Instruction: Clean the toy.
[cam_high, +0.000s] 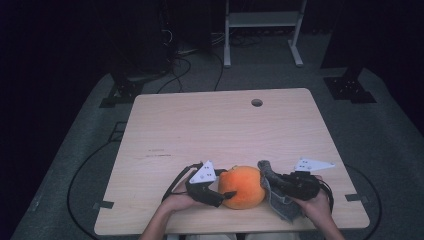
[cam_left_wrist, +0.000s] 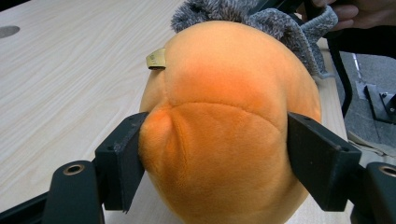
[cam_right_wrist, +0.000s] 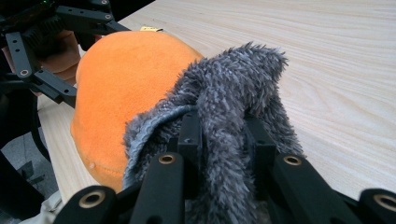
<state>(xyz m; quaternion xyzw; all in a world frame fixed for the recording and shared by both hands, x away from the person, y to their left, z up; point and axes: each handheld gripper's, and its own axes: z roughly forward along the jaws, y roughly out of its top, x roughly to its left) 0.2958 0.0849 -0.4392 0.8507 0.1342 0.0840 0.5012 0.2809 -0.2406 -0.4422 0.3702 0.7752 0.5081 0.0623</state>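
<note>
Orange plush toy (cam_high: 243, 186) resting on the light wooden tabletop (cam_high: 210, 130), close to the near edge and between the two hands. Plenty of bare wood behind it and off to the left; far less room on the near side, where the tabletop ends just past the wrists. Small round hole (cam_high: 256, 102) near the far edge, well apart from everything else.

Left hand-held gripper (cam_high: 226, 196) set against the toy's left side in the high view. Seen along its own jaws (cam_left_wrist: 215, 154): both pads pressing on the orange plush, one on each flank, the fabric dimpled at the left pad, so clamped on the toy at a medium spread. Small tan tag (cam_left_wrist: 156, 59) sticking out of the toy's seam.

Right hand-held gripper (cam_high: 264, 167) just beside the toy's right side, jaws drawn tight together on a grey fuzzy cloth (cam_high: 282, 202), pinched between the pads (cam_right_wrist: 224, 140). Cloth draped over and around the jaws, touching the toy's upper edge.

Hard to make out: pad faces of the right hand-held gripper, buried in grey pile; full shape of the cloth, bunched and partly under the hand; underside of the toy. Forearms cut off at the bottom of the high view. Surroundings beyond the tabletop dark, with cables (cam_high: 175, 75) and a white frame (cam_high: 262, 30) dimly seen on the floor.
</note>
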